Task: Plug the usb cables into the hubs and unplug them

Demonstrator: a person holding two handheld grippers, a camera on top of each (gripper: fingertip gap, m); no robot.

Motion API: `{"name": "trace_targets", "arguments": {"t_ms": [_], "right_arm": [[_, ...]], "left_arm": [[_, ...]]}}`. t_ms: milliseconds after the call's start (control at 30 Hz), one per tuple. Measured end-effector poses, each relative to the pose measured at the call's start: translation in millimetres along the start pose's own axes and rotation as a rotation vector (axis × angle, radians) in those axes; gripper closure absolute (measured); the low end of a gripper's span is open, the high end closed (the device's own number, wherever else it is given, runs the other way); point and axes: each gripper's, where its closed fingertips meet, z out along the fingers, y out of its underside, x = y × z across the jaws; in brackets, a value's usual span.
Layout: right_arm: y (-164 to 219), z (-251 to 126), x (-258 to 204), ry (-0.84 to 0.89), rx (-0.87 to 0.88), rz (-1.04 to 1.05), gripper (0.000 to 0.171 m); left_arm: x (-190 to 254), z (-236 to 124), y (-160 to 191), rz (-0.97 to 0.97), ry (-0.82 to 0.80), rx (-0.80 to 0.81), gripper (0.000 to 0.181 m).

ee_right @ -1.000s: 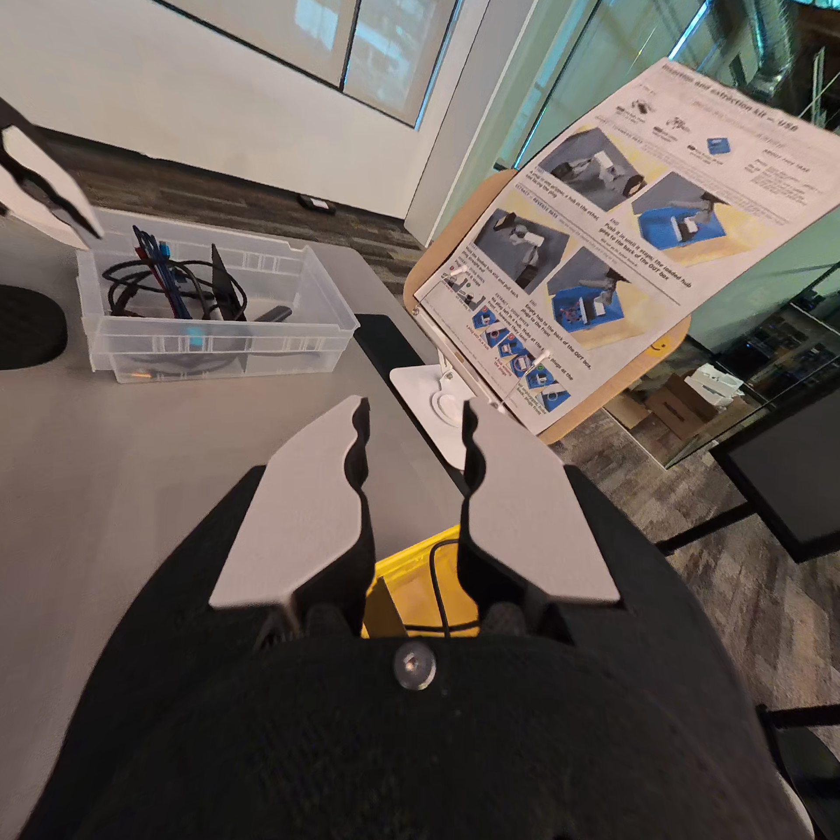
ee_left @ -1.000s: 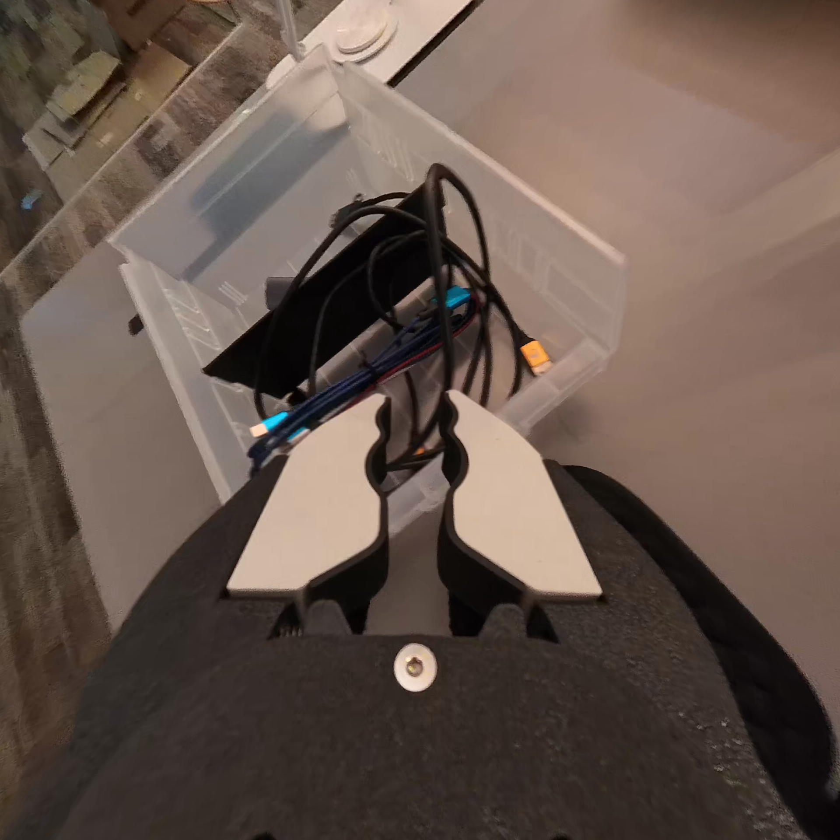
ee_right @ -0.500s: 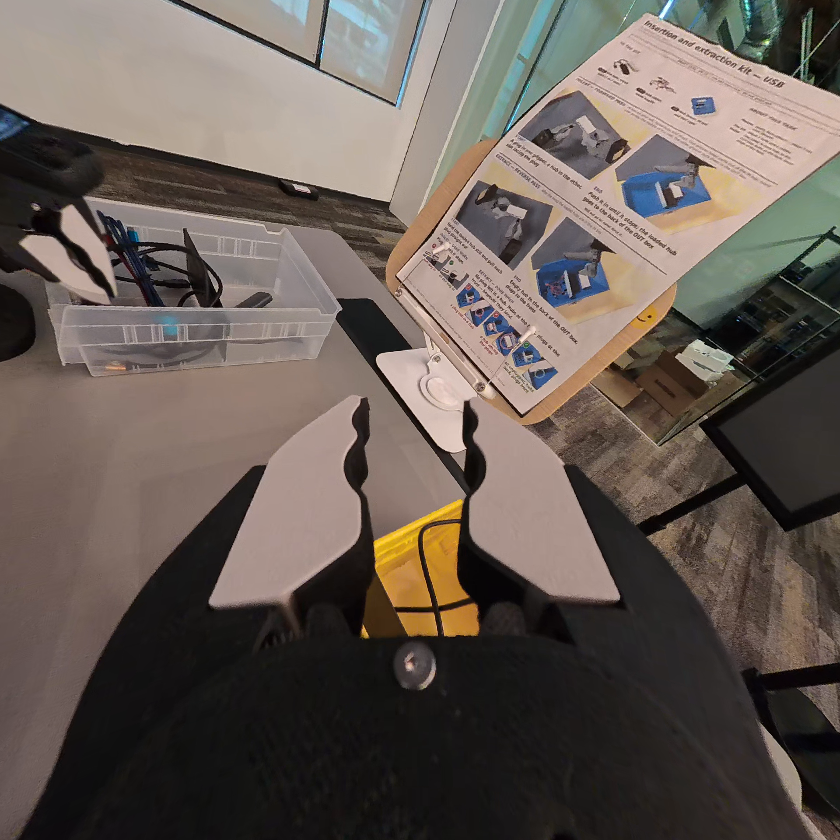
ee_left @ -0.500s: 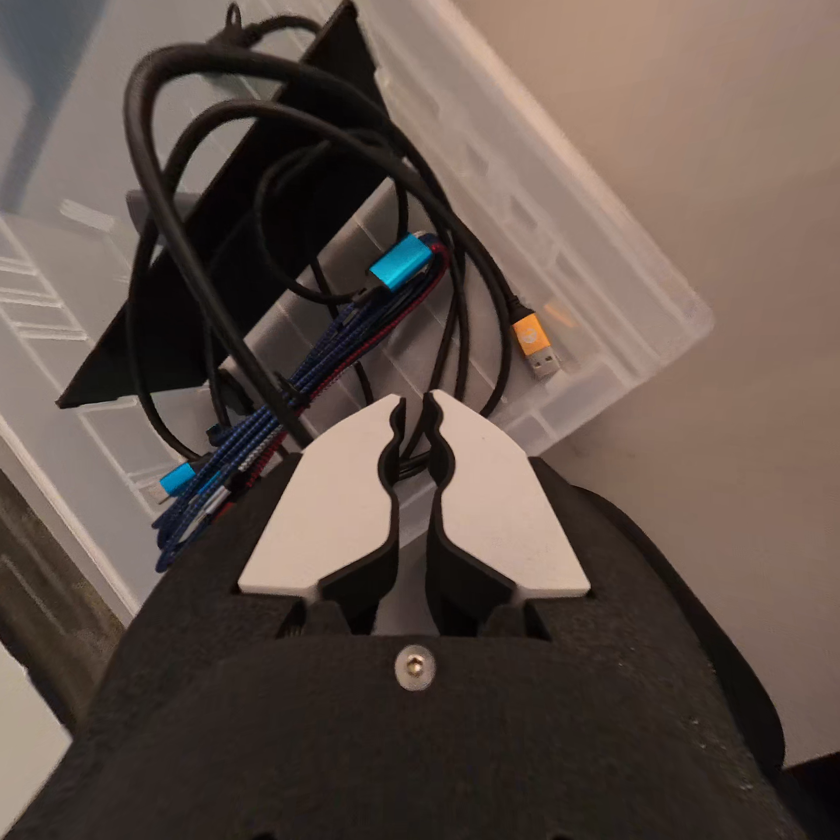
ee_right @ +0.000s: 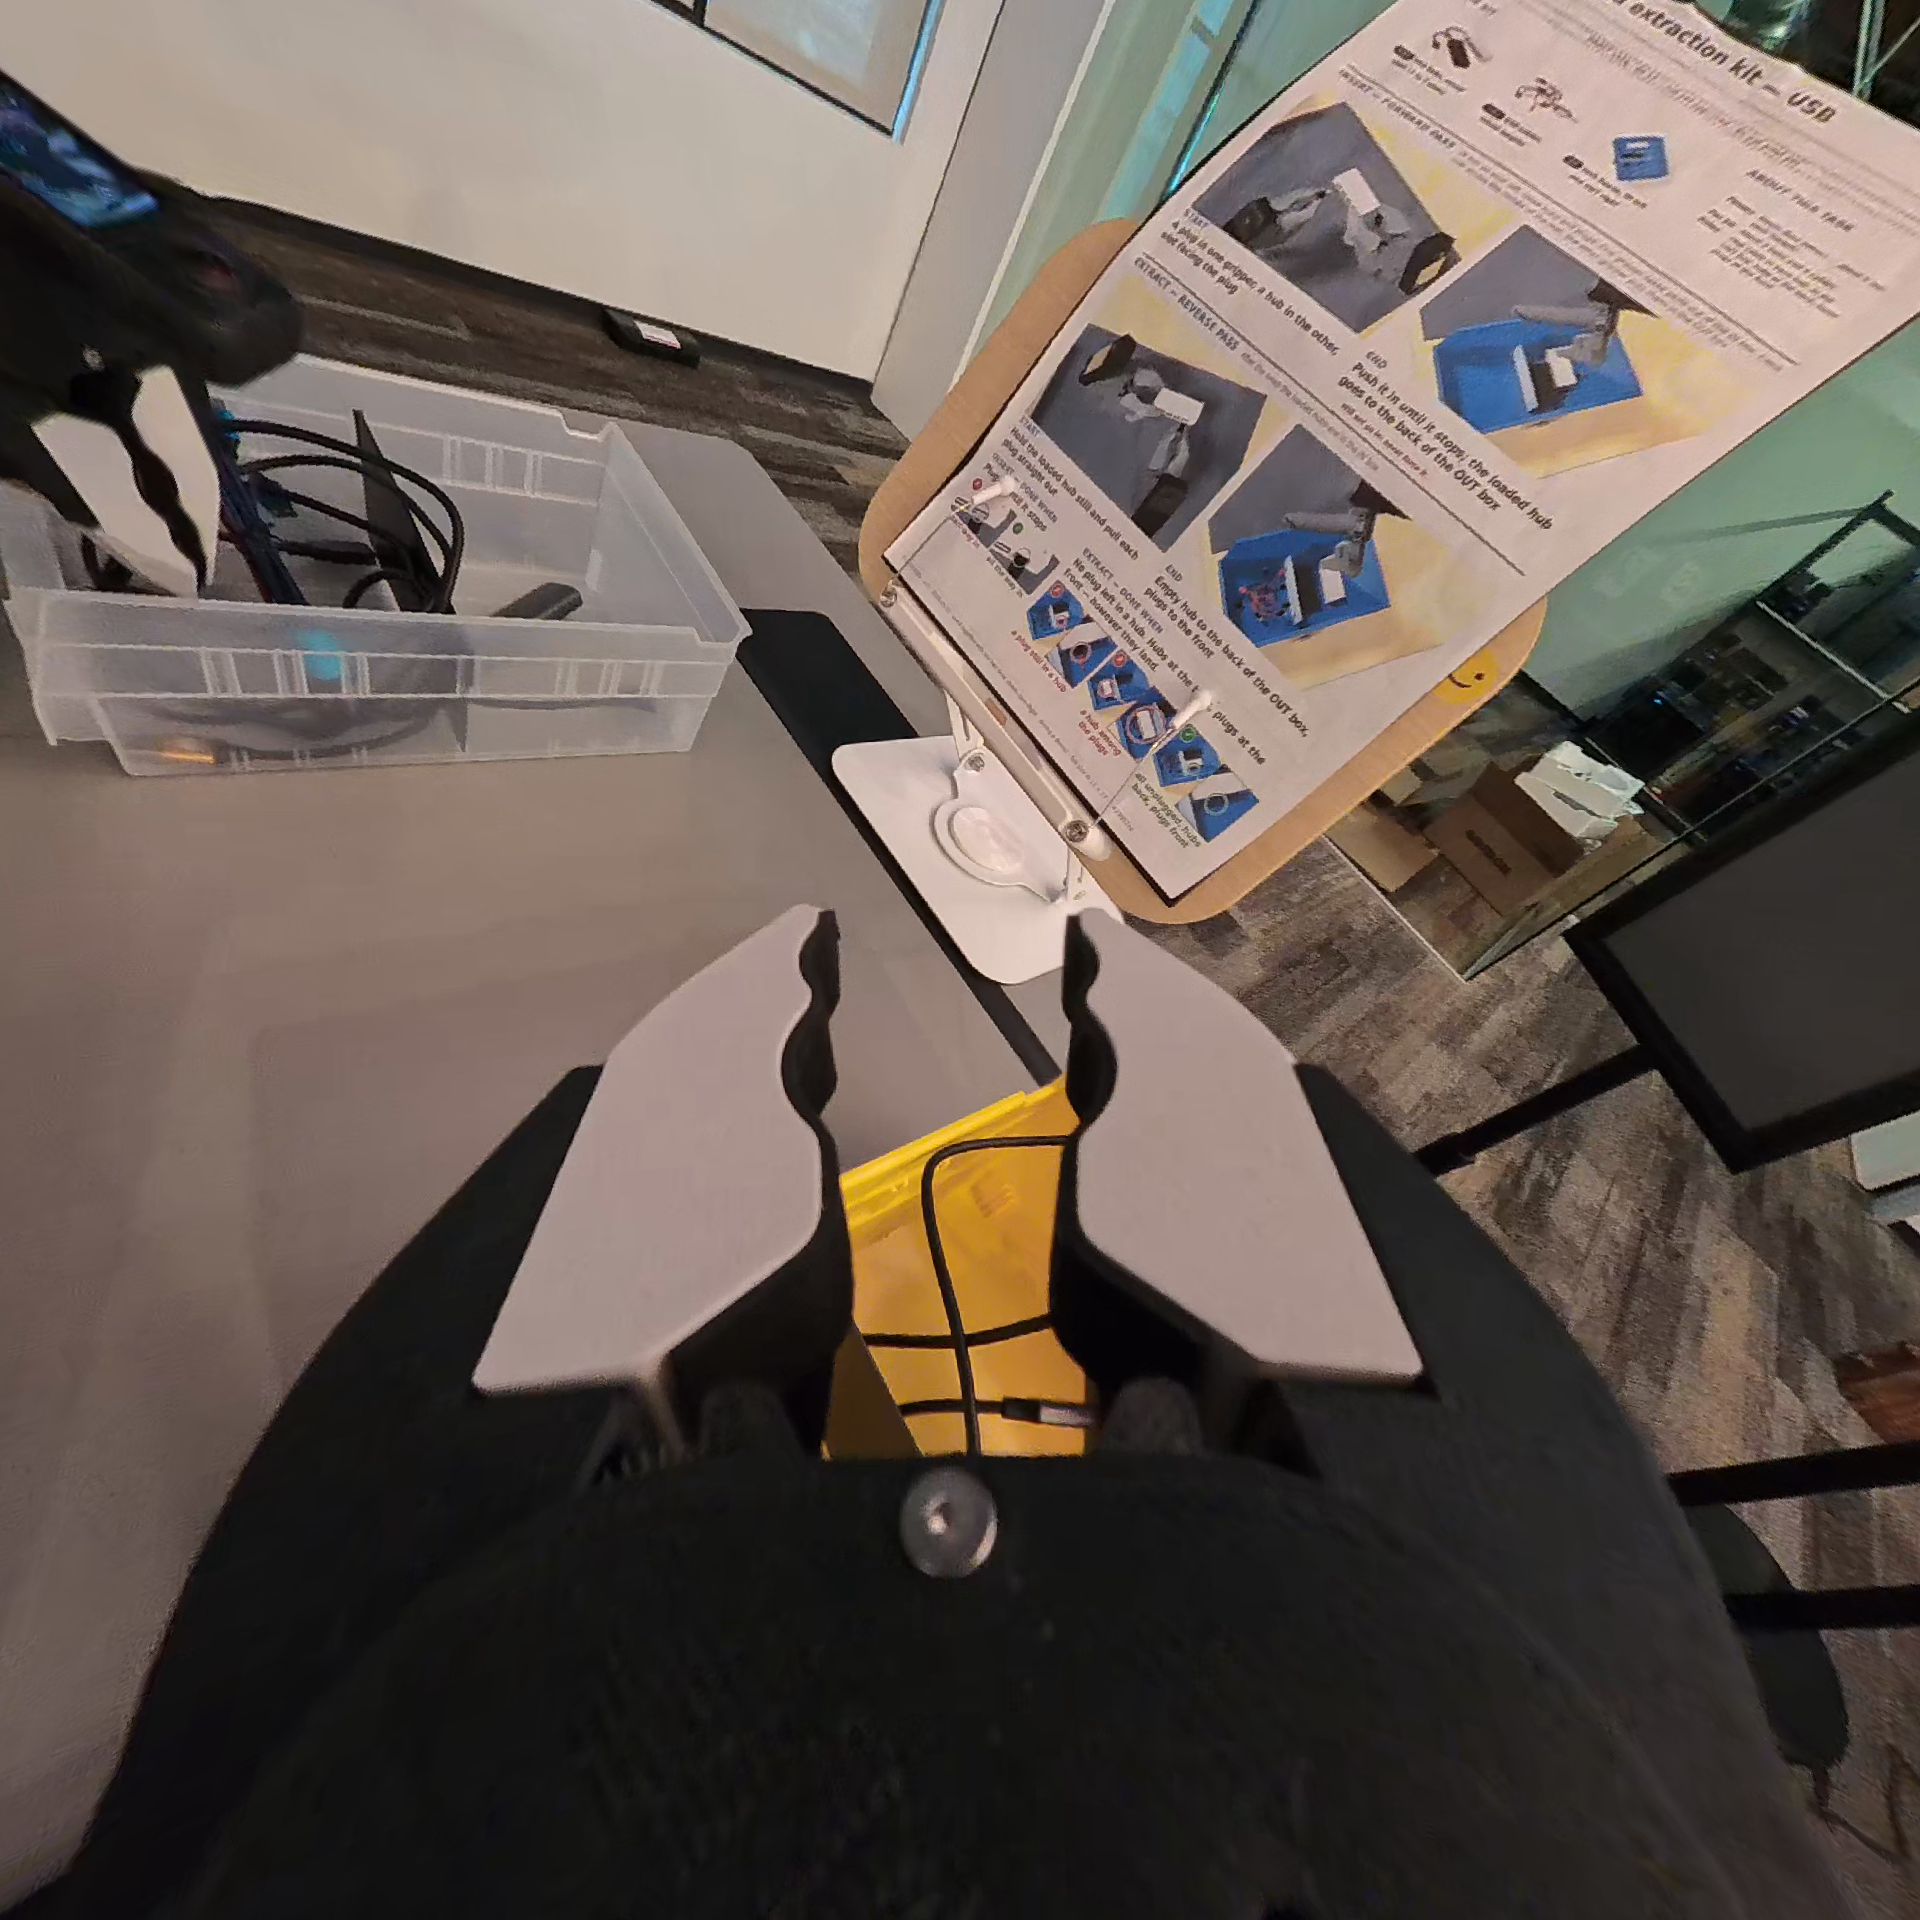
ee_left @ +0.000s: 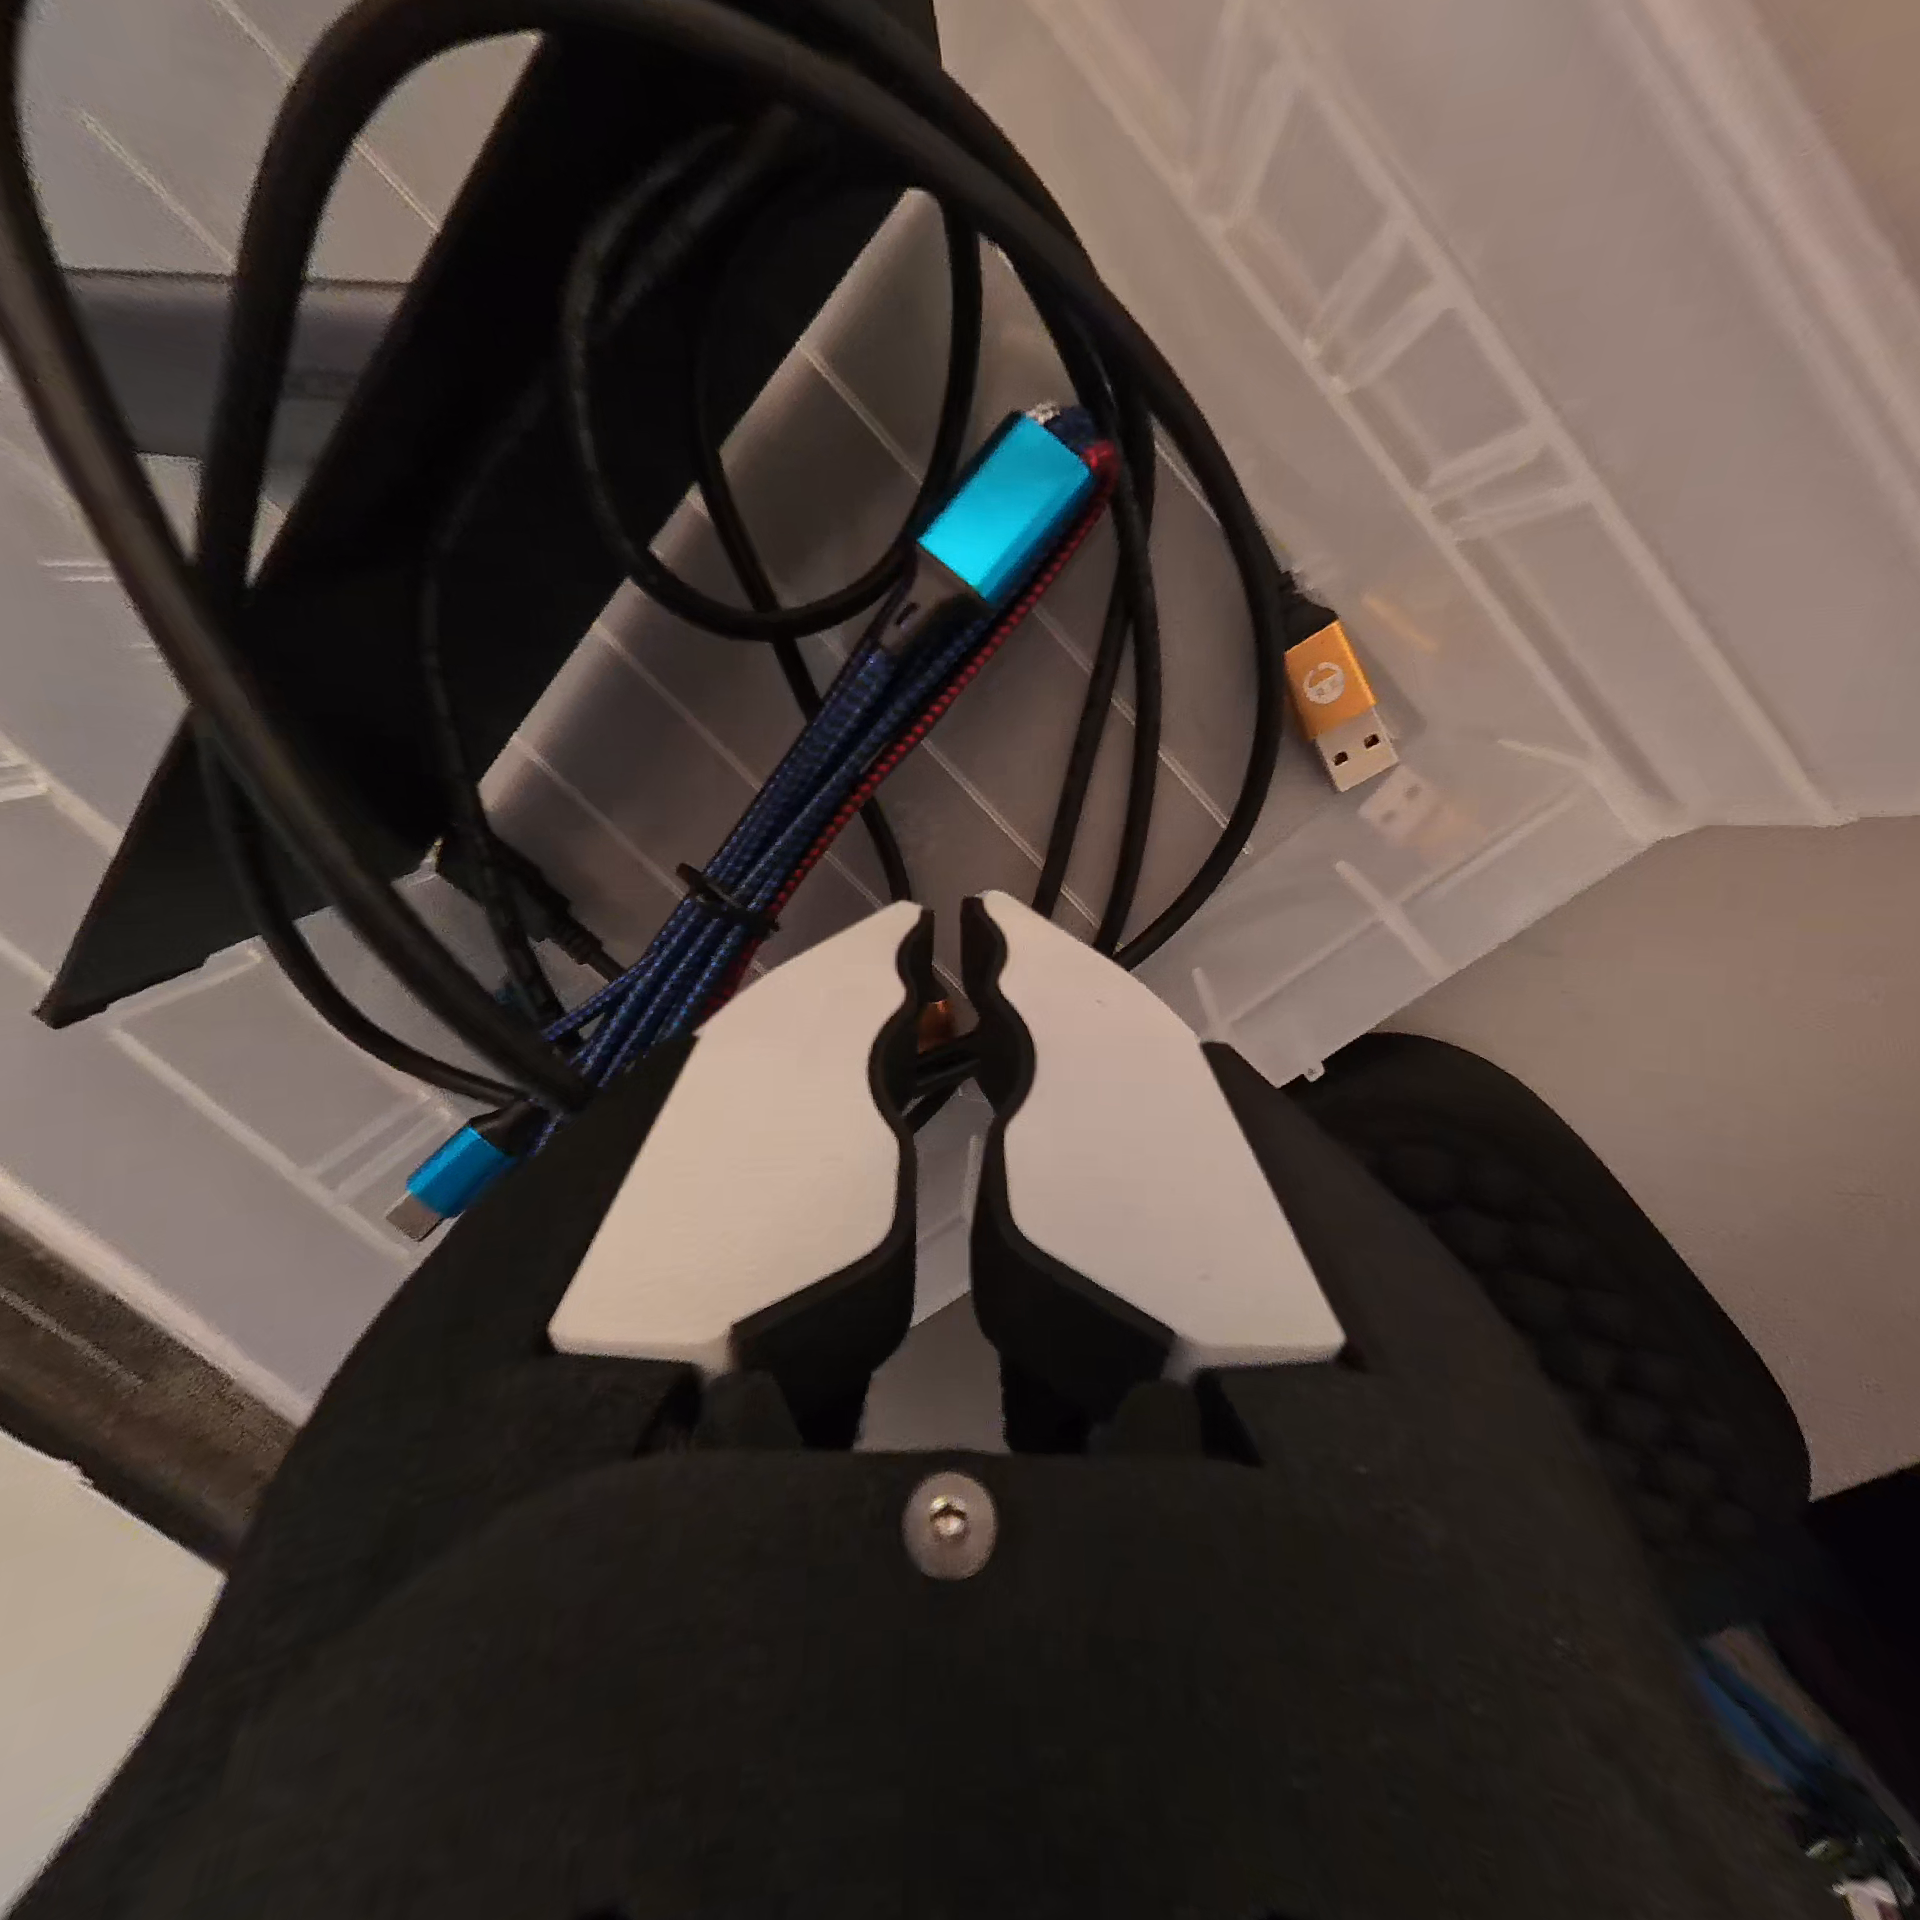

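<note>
The left tongs have descended into the clear plastic bin and narrowed from a moderate gap to a slit over the past second. They now pinch a black cable at the bin's near wall; a small orange part shows just behind the tips. Judgement: the pick-up of a cable is under way, and no plugging has begun.

The right tongs remain spread and empty above the tabletop, near its right edge. Their pose is almost unchanged. Below them lies a yellow bin holding a thin black cable.

Count, left wrist view:
- Two blue connector housings: a large one and a small one.
- One orange USB-A plug, lying free against the bin's far wall.
- One braided blue-and-red cable bundle, tied at mid-length.
- Several black cable loops; the exact number cannot be told.
- One black flat panel, leaning tilted in the bin.

Count, right wrist view: one instruction sheet on a stand at the tabletop's far right edge. A dark stick-shaped item, possibly a hub, lies in the clear bin.
</note>
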Motion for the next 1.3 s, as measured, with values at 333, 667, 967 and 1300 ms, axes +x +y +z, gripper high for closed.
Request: {"name": "trace_targets", "arguments": {"t_ms": [333,667,967,1300], "right_arm": [[5,-2,8,0.002,0.009,0.028,0.129],[6,-1,0,-0.023,-0.008,-0.004,0.129],[1,-6,-5,-0.043,0.005,-0.026,0.129],[-2,-11,-8,-0.059,0.022,-0.037,0.130]], "left_arm": [[-14,27,2,-0.075,-0.121,-0.151,0.159],[-34,40,-6,-0.193,-0.213,-0.118,0.167],[-44,44,-9,-0.204,-0.176,-0.094,0.176],[-32,24,-7,-0.142,-0.154,-0.137,0.177]]}}
